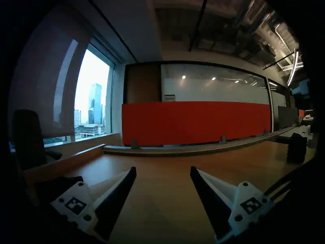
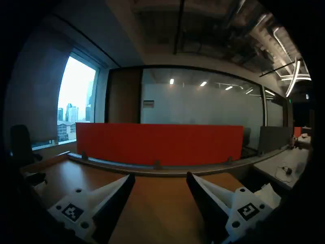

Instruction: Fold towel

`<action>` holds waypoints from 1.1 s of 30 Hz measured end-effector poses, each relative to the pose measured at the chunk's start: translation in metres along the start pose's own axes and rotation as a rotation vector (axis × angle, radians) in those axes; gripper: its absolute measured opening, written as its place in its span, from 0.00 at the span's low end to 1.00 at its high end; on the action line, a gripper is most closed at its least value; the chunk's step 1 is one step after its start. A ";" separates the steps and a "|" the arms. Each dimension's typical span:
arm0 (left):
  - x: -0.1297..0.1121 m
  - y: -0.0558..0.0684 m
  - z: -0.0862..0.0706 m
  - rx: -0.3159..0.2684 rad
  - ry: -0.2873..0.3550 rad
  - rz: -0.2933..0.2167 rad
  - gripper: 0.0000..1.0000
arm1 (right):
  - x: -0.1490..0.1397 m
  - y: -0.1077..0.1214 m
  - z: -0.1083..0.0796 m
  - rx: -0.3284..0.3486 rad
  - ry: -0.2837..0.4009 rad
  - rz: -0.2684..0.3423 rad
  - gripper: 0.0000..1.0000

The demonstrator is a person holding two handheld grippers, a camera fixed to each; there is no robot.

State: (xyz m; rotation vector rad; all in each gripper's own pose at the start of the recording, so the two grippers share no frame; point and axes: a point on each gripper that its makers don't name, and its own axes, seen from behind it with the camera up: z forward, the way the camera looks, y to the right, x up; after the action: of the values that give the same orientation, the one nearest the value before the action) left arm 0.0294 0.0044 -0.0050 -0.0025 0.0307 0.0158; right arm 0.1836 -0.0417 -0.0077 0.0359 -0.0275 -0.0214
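Observation:
In the left gripper view my left gripper (image 1: 163, 170) stands open just above the wooden desk (image 1: 162, 195), with nothing between its white and black fingers (image 1: 115, 191). In the right gripper view my right gripper (image 2: 161, 177) is open too, over the same kind of wooden desktop (image 2: 158, 211), and it holds nothing. Both point at the red divider panel (image 1: 195, 122) (image 2: 158, 143) at the desk's far edge.
A dark office chair (image 1: 26, 138) (image 2: 18, 150) stands at the left by the window (image 1: 91, 101). A black object (image 1: 296, 148) sits on the desk at the right. A neighbouring white desk (image 2: 284, 164) with small items lies to the right. A glass wall (image 2: 203, 105) runs behind the divider.

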 end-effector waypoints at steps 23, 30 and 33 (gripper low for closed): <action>-0.026 -0.003 0.002 -0.004 -0.025 -0.019 0.99 | -0.014 -0.003 -0.004 0.004 -0.018 -0.016 0.98; -0.028 -0.001 0.004 -0.007 -0.031 -0.018 0.99 | -0.013 -0.008 -0.004 0.009 -0.019 -0.017 0.98; -0.028 -0.001 0.004 -0.007 -0.030 -0.017 0.99 | -0.012 -0.008 -0.005 0.009 -0.017 -0.017 0.98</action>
State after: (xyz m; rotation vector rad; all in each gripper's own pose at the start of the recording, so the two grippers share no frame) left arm 0.0011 0.0030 -0.0001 -0.0095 0.0006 -0.0015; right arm 0.1719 -0.0496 -0.0128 0.0452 -0.0446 -0.0391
